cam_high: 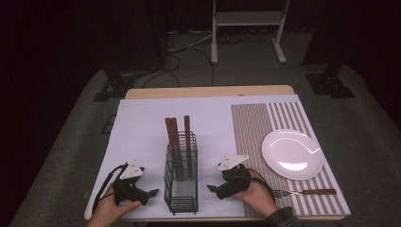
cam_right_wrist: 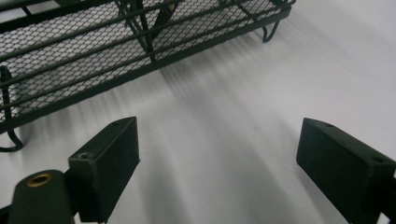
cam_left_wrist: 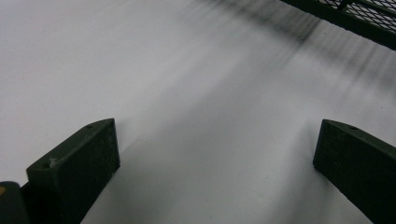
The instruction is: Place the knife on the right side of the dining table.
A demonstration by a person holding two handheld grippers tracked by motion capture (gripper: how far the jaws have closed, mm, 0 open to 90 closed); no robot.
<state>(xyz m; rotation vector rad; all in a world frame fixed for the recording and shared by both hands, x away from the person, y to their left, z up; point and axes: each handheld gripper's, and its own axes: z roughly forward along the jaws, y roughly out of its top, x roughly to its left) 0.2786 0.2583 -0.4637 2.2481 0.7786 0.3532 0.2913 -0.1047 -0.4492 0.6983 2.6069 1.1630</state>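
We rest both grippers on the white mat (cam_high: 142, 127) at the near edge of the bench, one on each side of the black wire caddy (cam_high: 181, 182). The left gripper (cam_high: 152, 193) has its jaws wide apart with only bare mat between them, and the right gripper (cam_high: 211, 188) is also spread wide and holds nothing. We judge that the work is table setting and that we stand between two steps: one fork (cam_high: 302, 192) already lies on the striped placemat (cam_high: 283, 118), just beside the near side of the white plate (cam_high: 292, 153) (tines pointing to our left, wooden handle to the right). Three more wooden handles (cam_high: 177, 132) stand upright in the far compartment of the caddy, close together; what kind of cutlery they are is hidden by the mesh. The caddy itself is tall and narrow, made of thin black bars with fine mesh on its low walls and small curled feet, and it stands near the middle of the mat, well apart from the plate. The next move probably asks one gripper to rise above the rim, close on a single handle near its top and pull it straight up, so that the light caddy does not tip.
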